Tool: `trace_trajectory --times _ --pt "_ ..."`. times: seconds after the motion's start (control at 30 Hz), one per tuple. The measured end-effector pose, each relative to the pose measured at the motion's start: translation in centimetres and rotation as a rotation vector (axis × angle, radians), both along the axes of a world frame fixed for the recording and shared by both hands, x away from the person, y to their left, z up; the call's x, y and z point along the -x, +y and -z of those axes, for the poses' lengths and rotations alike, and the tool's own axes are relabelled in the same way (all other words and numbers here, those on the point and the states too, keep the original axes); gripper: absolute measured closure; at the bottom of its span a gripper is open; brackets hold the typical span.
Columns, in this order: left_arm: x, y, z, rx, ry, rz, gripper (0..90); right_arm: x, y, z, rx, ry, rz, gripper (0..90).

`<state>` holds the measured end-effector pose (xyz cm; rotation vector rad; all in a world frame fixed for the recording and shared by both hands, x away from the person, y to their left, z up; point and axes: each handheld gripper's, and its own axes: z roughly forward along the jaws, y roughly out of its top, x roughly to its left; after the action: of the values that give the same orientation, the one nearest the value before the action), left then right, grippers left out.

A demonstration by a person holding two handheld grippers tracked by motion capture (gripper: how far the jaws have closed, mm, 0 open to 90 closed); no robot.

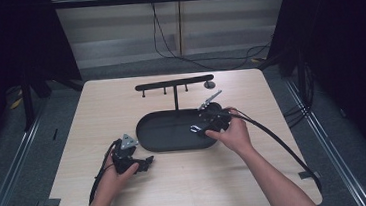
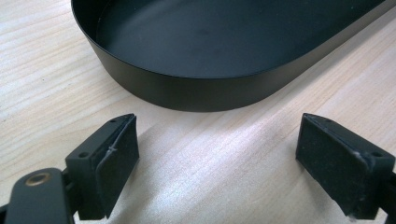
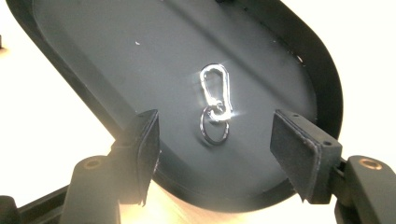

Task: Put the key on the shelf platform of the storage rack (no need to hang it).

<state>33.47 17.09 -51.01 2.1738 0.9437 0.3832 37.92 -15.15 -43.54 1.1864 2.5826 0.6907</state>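
Observation:
A silver snap hook with a key ring (image 3: 215, 111) lies flat on the floor of a black oval tray (image 3: 93, 56), near one rounded end. My right gripper (image 3: 215, 140) hangs just above that end, open, its pads (image 3: 299, 149) wide apart on either side of the hook and not touching it. From above, the right gripper (image 1: 199, 126) is over the tray's (image 1: 146, 136) right part, with the hook (image 1: 195, 128) at its tips. My left gripper (image 1: 148, 162) rests on the table off the tray's left front, open and holding nothing (image 2: 217, 149), facing the tray wall (image 2: 196, 93).
A black T-shaped rack with short pegs (image 1: 174, 82) rises behind the tray, with a small round object (image 1: 209, 84) by its right end. Pale wood table (image 1: 203, 181) stretches in front of the tray. Cables trail from both grippers toward the table's front corners.

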Motion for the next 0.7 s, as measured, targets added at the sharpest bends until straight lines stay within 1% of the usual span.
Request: trace_trajectory --times 0.03,0.1,0.17,0.37,0.53,0.7 --pt "0.0 0.0 0.0 -0.001 0.000 0.000 13.0 0.2 -0.4 -0.2 -0.006 -0.005 -0.005 32.1" --pt "0.0 0.0 0.0 -0.001 0.000 0.000 13.0 0.4 -0.7 -0.4 -0.014 -0.008 0.003 31.2" --pt "0.0 0.0 0.0 0.000 0.001 0.000 12.9 0.5 -0.9 -0.5 -0.020 -0.011 -0.002 30.6" --pt "0.0 0.0 0.0 -0.003 -0.003 -0.001 13.0 1.2 -1.9 -1.0 -0.040 -0.005 -0.014 27.3" --pt "0.0 0.0 0.0 0.000 0.000 0.000 13.0 1.7 -2.2 -1.3 -0.043 0.009 -0.025 24.6" --pt "0.0 0.0 0.0 -0.001 0.000 0.001 12.9 2.4 -2.4 -1.7 -0.031 0.014 -0.060 22.0"
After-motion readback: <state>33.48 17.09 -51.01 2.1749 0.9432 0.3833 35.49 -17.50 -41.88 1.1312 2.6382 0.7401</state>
